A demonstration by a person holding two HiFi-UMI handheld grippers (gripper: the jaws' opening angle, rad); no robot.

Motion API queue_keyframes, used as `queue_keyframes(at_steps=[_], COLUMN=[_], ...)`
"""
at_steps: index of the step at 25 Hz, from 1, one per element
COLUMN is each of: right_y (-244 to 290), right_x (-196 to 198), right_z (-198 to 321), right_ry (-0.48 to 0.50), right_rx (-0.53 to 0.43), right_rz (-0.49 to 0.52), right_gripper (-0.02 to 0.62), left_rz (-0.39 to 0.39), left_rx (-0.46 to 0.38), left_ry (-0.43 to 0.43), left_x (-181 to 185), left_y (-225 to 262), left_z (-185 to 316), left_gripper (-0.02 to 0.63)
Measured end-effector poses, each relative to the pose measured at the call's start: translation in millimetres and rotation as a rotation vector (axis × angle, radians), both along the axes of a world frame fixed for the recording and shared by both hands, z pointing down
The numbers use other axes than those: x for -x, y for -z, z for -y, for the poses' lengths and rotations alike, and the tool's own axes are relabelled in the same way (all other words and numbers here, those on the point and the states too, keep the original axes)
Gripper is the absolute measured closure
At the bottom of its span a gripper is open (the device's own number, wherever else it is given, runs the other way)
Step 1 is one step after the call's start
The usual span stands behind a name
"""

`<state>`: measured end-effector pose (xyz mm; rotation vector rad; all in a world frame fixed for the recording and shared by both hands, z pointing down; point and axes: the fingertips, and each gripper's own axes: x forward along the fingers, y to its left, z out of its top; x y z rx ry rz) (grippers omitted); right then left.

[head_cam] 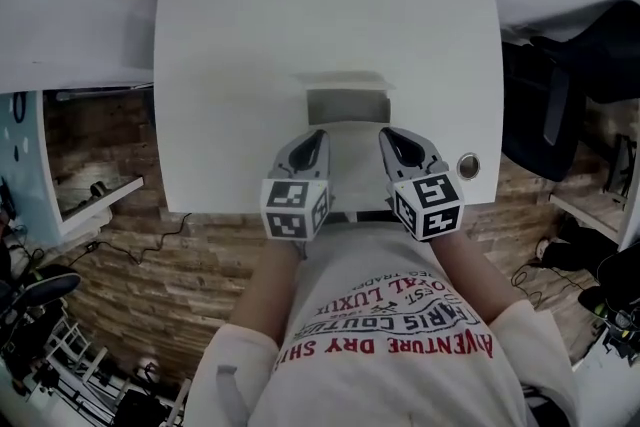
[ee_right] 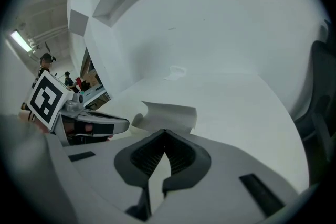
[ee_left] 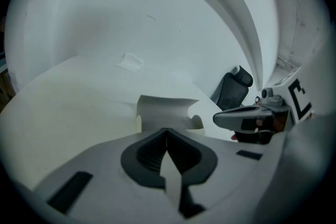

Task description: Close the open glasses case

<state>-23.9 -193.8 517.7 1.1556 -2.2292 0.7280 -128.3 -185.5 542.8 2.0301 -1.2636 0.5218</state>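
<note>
White hard-shell glasses case (head_cam: 347,103), lid standing open, sits on the white rectangular table (head_cam: 220,95) close to the middle of its near edge. The grey interior faces up and the pale lid rises on the far side. Contents can't be made out.

The left gripper (head_cam: 316,137) and right gripper (head_cam: 387,137) hang side by side on the near side of the case, one toward each end, close to it; contact can't be confirmed. In its own view the left gripper (ee_left: 167,131) has its fingers pressed together tip to tip with nothing between, the case (ee_left: 164,111) just ahead. The right gripper (ee_right: 165,134) is the same: fingers together, empty, case (ee_right: 169,114) just ahead.

Closing looks not yet begun.

Risks as I judge them:
- The case is light and loose. A push on the lid with no brace on the base would likely skate it toward the far edge.
- Pushing at one end only could twist the lid and leave it unlatched.
- A nudge to the right sends it toward the small round metal fitting (head_cam: 467,165) by the right edge
</note>
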Motion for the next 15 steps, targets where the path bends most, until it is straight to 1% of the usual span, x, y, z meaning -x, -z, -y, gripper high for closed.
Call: queue_keyframes(at_steps=[5,8,11,15], right_y=[-1,1,5,14], right_x=[-9,-11,-10,-9], right_z=[4,11,21,41], right_ry=[-0.003,-0.003,0.008,0.026], right_rx=[0.01,0.001,-0.029,-0.091], right_rz=[0.011,0.01,-0.001,-0.026], right_gripper=[0.583,0.583,0.583,0.583], left_rz=[0.014,0.002,-0.017,-0.021], left_rx=[0.032,0.061,0.086,0.087], left_ry=[0.024,0.046,0.071,0.074], left_x=[-8,-9,-8,-10], left_y=[-13,-21,-27,-28], left_z=[1,1,-2,-2], left_gripper=[0.598,0.598,0.598,0.598])
